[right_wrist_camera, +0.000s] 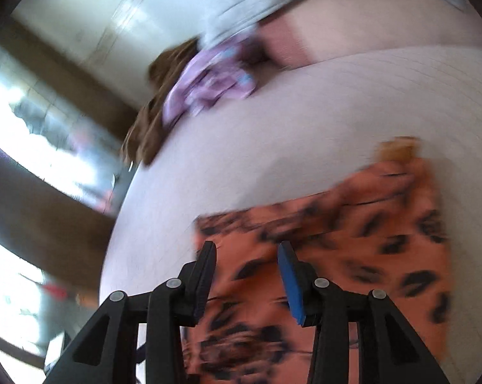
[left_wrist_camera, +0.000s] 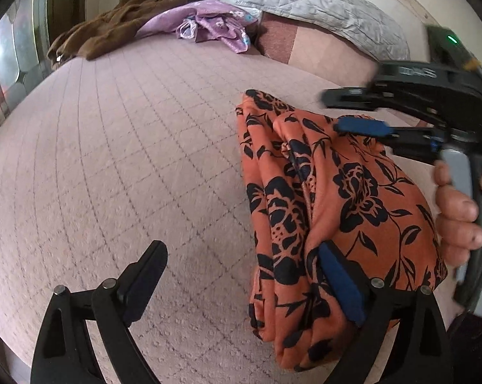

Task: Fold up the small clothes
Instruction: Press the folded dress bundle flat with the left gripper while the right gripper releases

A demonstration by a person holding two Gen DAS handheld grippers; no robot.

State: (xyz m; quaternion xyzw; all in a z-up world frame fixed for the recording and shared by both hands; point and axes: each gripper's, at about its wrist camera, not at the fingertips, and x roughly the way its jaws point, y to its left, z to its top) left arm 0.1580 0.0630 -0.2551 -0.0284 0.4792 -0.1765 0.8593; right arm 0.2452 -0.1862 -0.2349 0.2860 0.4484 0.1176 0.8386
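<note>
An orange garment with a black flower print [left_wrist_camera: 321, 211] lies folded in a long bundle on the pink quilted bed [left_wrist_camera: 128, 160]. My left gripper [left_wrist_camera: 244, 275] is open wide. Its blue-padded finger [left_wrist_camera: 340, 281] rests against the bundle's near part, and its other finger hangs over bare quilt. A hand [left_wrist_camera: 458, 217] holds my right gripper [left_wrist_camera: 346, 112] above the bundle's far end, jaws apart with no cloth pinched. In the blurred right wrist view, that gripper [right_wrist_camera: 245, 265] hovers over the orange garment [right_wrist_camera: 353, 233], which shows between and beyond the fingers.
At the far side of the bed lie a brown garment [left_wrist_camera: 112, 22] and a crumpled purple flowered one [left_wrist_camera: 208, 25]. A grey quilted pillow [left_wrist_camera: 321, 9] leans against the wall. A window [left_wrist_camera: 13, 57] is at the left beyond the bed's edge.
</note>
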